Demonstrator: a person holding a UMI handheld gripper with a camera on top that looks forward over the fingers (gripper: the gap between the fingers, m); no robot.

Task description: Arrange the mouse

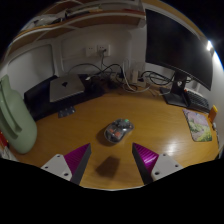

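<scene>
Slippage is the likely trouble: the mouse looks rounded and glossy, so fingers closing off-centre could squirt it sideways across the wooden desk. It lies at the frame's centre, just ahead of the gripper, whose pink-padded fingers stand wide apart at the lower middle, holding and touching nothing.

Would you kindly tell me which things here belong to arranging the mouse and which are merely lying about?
Job:
mouse, ahead of the fingers
gripper, open
wooden desk

Lying about:
monitor
laptop
cables
colourful card
</scene>
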